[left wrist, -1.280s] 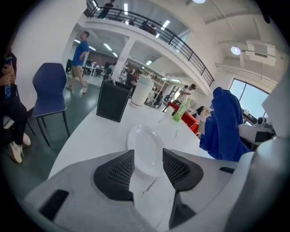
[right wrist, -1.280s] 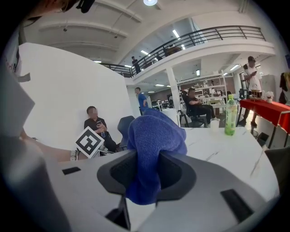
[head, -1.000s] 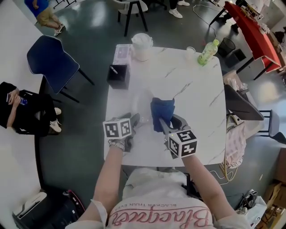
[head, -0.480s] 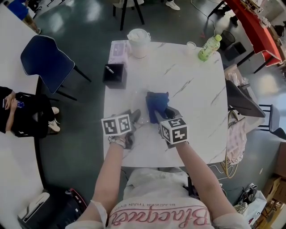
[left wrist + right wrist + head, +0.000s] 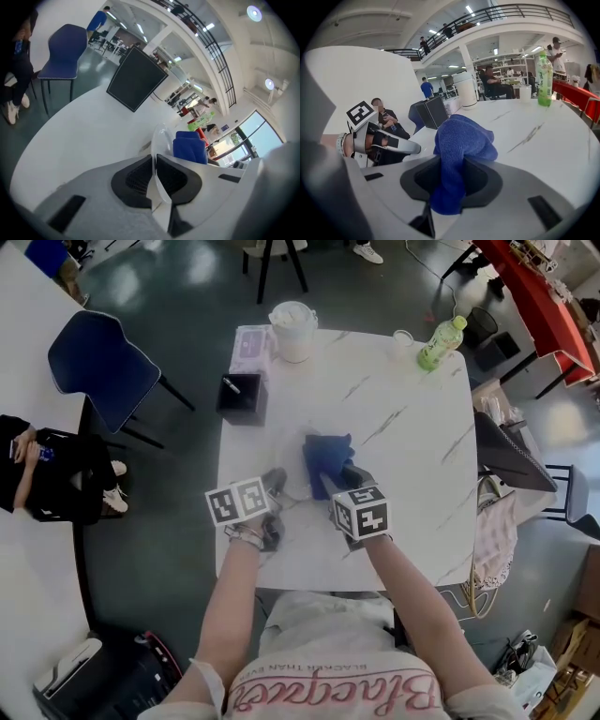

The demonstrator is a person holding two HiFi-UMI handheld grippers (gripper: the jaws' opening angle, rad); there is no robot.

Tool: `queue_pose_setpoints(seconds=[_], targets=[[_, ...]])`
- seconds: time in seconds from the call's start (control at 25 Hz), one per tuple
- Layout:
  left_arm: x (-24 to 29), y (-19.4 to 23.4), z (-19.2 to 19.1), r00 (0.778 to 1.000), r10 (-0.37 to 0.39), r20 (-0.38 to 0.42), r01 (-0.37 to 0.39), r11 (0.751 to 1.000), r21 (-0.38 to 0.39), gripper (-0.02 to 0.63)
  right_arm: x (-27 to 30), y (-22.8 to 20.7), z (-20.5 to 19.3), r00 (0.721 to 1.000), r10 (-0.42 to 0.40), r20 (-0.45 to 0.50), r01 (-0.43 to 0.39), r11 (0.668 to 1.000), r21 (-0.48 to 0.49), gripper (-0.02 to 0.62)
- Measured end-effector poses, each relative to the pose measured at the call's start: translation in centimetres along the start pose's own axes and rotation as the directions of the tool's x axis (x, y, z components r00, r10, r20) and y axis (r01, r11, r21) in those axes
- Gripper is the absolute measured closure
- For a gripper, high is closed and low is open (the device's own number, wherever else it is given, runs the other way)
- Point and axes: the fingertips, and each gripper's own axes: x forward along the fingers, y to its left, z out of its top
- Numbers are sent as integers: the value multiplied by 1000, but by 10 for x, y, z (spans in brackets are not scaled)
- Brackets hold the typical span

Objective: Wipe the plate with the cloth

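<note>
A clear plate (image 5: 292,486) lies on the white marble table (image 5: 403,446), hard to make out from above. In the left gripper view its rim (image 5: 161,140) stands edge-on between the black pads. My left gripper (image 5: 277,484) (image 5: 154,174) has its jaws closing, and the pads pinch that rim. To its right, my right gripper (image 5: 342,478) (image 5: 450,183) is shut on a blue cloth (image 5: 326,457) (image 5: 461,140). The cloth bunches out ahead of the jaws, over the far side of the plate; the left gripper view catches the cloth (image 5: 190,149) too.
At the table's far edge stand a black box (image 5: 244,395), a clear packet (image 5: 251,345), a white tub (image 5: 292,331), a small cup (image 5: 401,337) and a green bottle (image 5: 441,341). A blue chair (image 5: 103,367) and a seated person (image 5: 47,474) are on the left.
My left gripper's jaws have closed onto the plate's rim and the gripper has rolled slightly. My right gripper has come down toward the table with the cloth.
</note>
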Motion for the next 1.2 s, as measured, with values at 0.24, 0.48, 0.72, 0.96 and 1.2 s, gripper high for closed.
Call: queue_pose_setpoints(seconds=[0.24, 0.48, 0.72, 0.96, 1.2], targets=[[-11, -21, 8, 993, -90, 80, 92, 995, -26, 590, -14, -1, 7, 999, -6, 37, 7, 1000, -30, 489], [-31, -38, 8, 975, -132, 181, 145, 988, -58, 591, -52, -7, 32, 990, -19, 141, 24, 999, -38, 489], [-62, -65, 11, 948, -165, 273, 174, 985, -8, 591, -103, 3, 69, 962, 16, 271, 0, 998, -59, 489], [-93, -104, 18, 911, -211, 353, 197, 977, 75, 591, -153, 25, 100, 924, 63, 377, -25, 994, -105, 489], [-119, -150, 20, 875, -283, 392, 225, 956, 189, 591, -186, 73, 135, 879, 164, 447, -45, 963, -264, 489]])
